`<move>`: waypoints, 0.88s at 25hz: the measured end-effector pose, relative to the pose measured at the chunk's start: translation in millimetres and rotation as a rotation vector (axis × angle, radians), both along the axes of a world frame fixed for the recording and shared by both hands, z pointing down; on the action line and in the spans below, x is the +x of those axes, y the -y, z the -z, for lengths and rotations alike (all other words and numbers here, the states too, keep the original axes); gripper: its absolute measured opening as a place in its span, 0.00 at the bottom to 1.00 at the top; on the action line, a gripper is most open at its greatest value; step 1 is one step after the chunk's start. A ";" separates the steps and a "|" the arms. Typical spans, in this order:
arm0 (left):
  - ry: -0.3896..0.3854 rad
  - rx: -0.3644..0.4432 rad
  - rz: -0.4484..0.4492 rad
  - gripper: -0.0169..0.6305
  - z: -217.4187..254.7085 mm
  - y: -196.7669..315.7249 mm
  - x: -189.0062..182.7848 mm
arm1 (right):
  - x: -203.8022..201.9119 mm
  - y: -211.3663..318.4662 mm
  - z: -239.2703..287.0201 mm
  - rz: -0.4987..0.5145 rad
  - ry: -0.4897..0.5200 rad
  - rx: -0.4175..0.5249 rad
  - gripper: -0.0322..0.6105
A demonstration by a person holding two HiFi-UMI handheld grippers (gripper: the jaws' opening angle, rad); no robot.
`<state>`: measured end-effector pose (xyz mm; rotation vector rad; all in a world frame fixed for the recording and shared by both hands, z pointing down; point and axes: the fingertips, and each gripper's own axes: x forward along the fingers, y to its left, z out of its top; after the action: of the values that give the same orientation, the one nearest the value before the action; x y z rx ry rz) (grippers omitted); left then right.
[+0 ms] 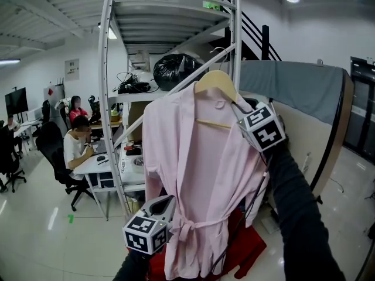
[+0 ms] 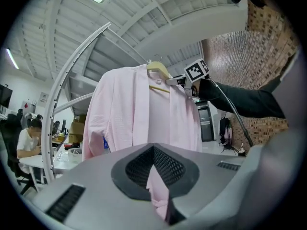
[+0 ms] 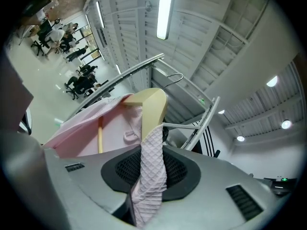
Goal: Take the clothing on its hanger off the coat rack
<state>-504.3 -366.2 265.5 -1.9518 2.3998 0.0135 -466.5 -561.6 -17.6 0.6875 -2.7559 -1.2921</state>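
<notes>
Right tool (image 3: 149, 174) is closed on the shoulder end of the wooden hanger (image 1: 215, 81), pinching it through the pink robe (image 1: 193, 174) draped over it. The left tool (image 2: 157, 186) is closed on a fold of the robe's front, low down near the tied belt (image 1: 188, 226). The robe hangs in front of the coat rack (image 1: 106, 98), close against its slanted rail (image 1: 176, 88). The hanger's wire hook (image 1: 218, 50) sits right at the upper end of that rail, and no view shows whether it has cleared it. The step in hand looks like the lift-off itself. To do it well, the person should carry the hanger up first until the hook is plainly above the rail, then draw it away from the rack instead of dragging it sideways along the rail. The right tool grips off-centre, so the hanger may tip, and holding that tool level should keep the robe on. The left tool ought to follow the same path with some slack, since a pull on the cloth could slide the robe off the hanger's other shoulder.
</notes>
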 end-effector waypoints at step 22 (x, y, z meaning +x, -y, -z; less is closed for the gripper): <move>-0.160 -0.150 0.084 0.02 -118.4 -20.0 10.5 | -36.0 -16.5 -286.8 0.196 -0.222 -0.290 0.16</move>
<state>-493.7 -346.2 383.8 -1.9784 2.6553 -0.0149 -502.5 -545.2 269.2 0.2447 -2.7924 -0.8978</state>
